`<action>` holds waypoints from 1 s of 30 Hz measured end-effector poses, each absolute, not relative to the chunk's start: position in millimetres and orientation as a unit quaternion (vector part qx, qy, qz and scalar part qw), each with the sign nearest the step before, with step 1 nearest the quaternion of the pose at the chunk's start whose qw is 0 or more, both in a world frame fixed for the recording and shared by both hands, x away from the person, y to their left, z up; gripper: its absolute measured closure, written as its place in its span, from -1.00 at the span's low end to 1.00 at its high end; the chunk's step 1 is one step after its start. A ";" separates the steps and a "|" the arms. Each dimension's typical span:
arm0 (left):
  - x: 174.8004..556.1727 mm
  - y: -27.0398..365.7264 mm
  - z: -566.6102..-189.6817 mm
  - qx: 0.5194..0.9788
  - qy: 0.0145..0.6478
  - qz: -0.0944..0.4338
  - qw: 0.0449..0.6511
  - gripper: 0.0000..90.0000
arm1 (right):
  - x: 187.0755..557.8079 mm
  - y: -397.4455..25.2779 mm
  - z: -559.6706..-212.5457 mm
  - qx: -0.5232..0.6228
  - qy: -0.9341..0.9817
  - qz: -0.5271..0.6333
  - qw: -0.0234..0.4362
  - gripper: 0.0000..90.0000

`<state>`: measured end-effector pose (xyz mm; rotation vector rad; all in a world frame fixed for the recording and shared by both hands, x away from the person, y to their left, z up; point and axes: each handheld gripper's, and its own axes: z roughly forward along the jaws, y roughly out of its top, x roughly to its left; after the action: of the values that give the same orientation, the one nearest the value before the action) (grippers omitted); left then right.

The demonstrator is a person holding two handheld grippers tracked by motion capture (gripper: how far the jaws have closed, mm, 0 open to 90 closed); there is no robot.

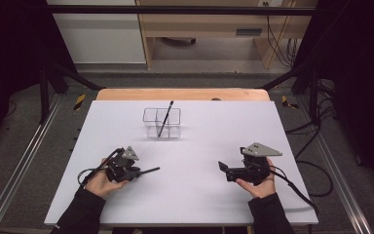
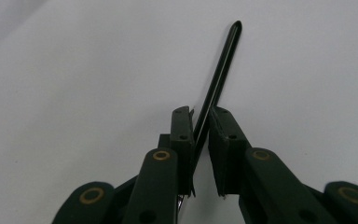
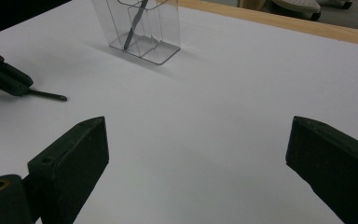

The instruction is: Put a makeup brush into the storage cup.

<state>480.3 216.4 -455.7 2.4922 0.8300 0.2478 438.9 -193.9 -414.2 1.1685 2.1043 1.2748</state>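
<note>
One slim black pen sits clamped between the jaws of the left gripper, low and left of centre in the high view, its long axis running out past the jaw tips toward the right of that frame, almost level with the white table. Up and to the right of it, near the frame's upper middle, stands the clear plastic compartmented holder (a second dark pen already leans inside). The right gripper, jaws wide apart and empty, rests at the lower right, no nearer the holder; judging by this, the held pen must swing upright before going in.
</note>
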 end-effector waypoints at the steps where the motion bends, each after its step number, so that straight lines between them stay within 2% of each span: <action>1: 479.7 216.1 -455.7 0.915 0.305 0.090 0.249 0.78 | 438.9 -194.1 -414.1 0.420 0.756 0.458 0.208 -0.86; 22: 474.0 210.3 -454.3 0.912 0.324 0.086 0.238 0.83 | 438.4 -194.4 -413.8 0.419 0.756 0.457 0.210 -0.87; 30: 473.9 213.9 -448.6 0.911 0.312 0.086 0.256 0.57 | 438.4 -194.9 -413.4 0.419 0.755 0.458 0.211 -0.87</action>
<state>473.9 213.9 -448.6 2.4728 0.8461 0.2332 438.4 -194.9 -413.4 1.1644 2.0996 1.2727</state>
